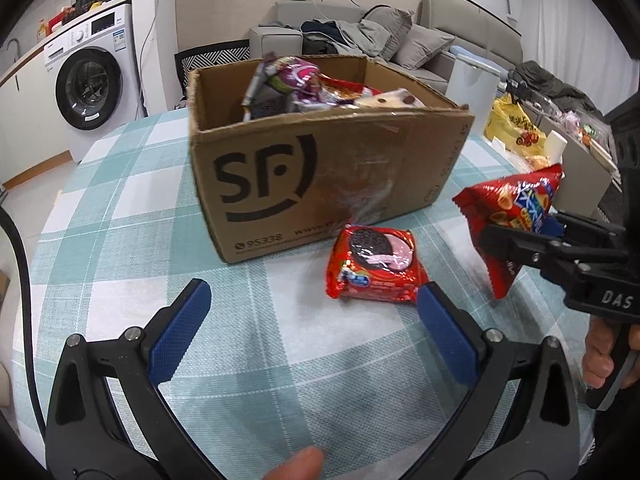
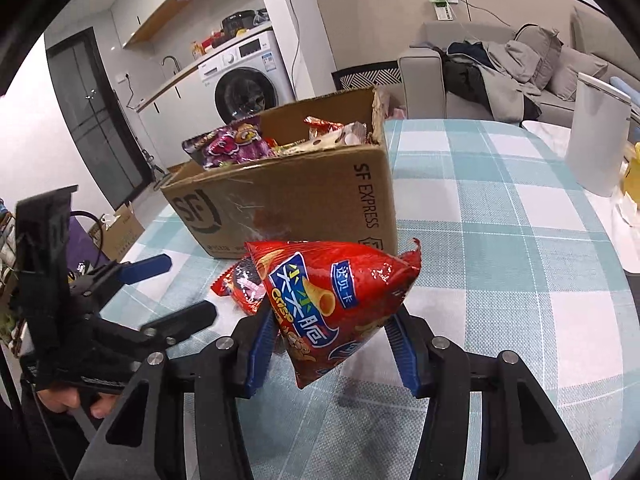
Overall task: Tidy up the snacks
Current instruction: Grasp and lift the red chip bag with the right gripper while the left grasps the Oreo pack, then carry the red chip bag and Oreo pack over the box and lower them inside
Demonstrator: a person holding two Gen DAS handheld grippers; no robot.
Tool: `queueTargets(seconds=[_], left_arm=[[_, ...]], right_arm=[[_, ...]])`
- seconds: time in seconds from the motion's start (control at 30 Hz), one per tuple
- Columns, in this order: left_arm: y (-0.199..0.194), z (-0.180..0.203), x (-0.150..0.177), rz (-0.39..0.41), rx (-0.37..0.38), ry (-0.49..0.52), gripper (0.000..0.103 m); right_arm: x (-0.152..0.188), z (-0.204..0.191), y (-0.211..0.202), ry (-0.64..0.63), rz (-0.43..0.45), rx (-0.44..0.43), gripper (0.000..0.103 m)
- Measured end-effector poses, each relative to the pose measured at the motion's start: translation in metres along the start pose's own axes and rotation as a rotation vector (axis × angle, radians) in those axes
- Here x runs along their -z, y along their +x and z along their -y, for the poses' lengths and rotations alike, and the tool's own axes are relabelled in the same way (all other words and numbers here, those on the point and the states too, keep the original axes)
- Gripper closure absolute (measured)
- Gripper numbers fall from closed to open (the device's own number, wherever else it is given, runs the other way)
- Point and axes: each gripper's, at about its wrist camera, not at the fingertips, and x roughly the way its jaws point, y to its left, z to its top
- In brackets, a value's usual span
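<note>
Left wrist: left claw (image 1: 310, 304) wide, empty, over red Oreo cookie pack (image 1: 374, 266) on checked table (image 1: 120, 208) beside brown cardboard SF box (image 1: 320, 160).
Right wrist: right claw (image 2: 332, 344) grips red crisp bag (image 2: 332, 304) aloft, hiding most of the cookie pack.

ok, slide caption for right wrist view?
Right gripper lifts red crisp bag toward snack-filled cardboard box.

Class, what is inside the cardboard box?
The cardboard box holds snack packets: a purple bag on top, and red wrappers. Anything lower is hidden by its walls.
</note>
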Motion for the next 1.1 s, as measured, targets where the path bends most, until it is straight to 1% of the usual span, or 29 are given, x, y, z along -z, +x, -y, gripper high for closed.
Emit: queueTargets(seconds=[0.13,0.4,0.73,0.83,0.9,0.97,1.03,1.1], left_arm=[[0.005,0.011,0.000,-0.013,0.000,0.030,0.000],[0.018,0.044,0.002,-0.038,-0.042,0.133,0.000],[0.035,0.067,-0.004,-0.069,-0.057,0.168,0.001],[0.041,0.069,-0.007,-0.083,-0.056,0.169,0.010],[0.045,0.071,-0.009,-0.090,-0.047,0.172,0.018],[0.048,0.073,-0.009,-0.097,-0.026,0.179,0.031],[0.048,0.075,-0.008,-0.093,-0.016,0.188,0.037],[0.048,0.076,-0.008,-0.094,-0.010,0.200,0.046]], right_arm=[[0.001,0.000,-0.004,-0.011,-0.002,0.013,0.051],[-0.002,0.009,-0.010,0.017,0.011,0.031,0.051],[-0.002,0.017,-0.012,0.039,0.014,0.035,0.051],[-0.002,0.019,-0.014,0.042,0.018,0.036,0.051],[-0.002,0.019,-0.015,0.045,0.017,0.036,0.051],[-0.002,0.019,-0.015,0.045,0.018,0.036,0.051],[-0.002,0.019,-0.015,0.045,0.017,0.035,0.051],[-0.002,0.019,-0.015,0.045,0.017,0.036,0.051]])
